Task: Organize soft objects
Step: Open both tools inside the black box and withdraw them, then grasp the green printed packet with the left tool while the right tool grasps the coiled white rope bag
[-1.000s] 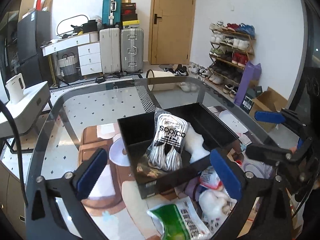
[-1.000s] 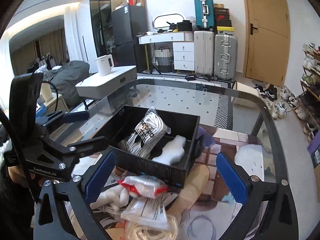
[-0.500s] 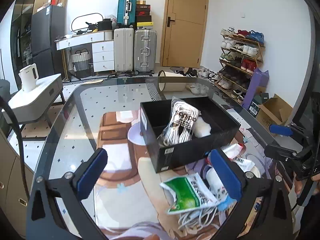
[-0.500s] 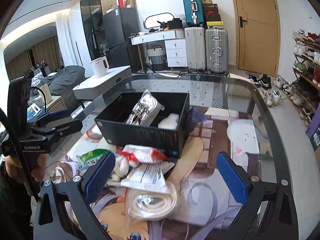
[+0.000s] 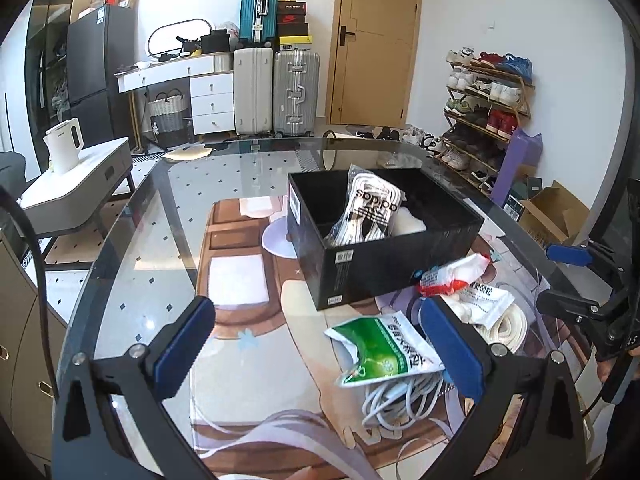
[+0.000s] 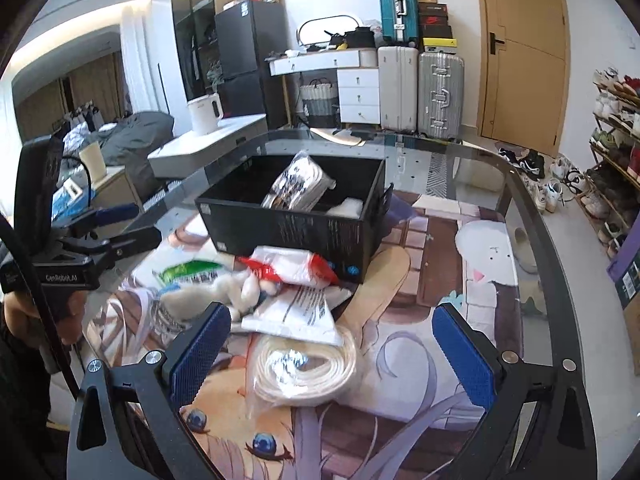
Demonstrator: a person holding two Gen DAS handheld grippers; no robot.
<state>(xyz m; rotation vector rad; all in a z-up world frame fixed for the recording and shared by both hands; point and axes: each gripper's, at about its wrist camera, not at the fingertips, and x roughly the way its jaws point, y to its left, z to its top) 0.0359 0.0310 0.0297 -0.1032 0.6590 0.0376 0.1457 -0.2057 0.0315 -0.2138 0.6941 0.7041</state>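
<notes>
I hold both tongs spread and empty: the left tongs [image 5: 316, 344] just beside the green packet [image 5: 380, 350], the right tongs [image 6: 330, 350] over the bagged cord [image 6: 308, 368], nearer than the box [image 6: 296, 224].

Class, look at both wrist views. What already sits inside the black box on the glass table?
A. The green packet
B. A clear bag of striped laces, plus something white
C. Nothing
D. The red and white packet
B: the bag of striped laces leans inside the black box beside a white item; the other packets lie outside it.
</notes>
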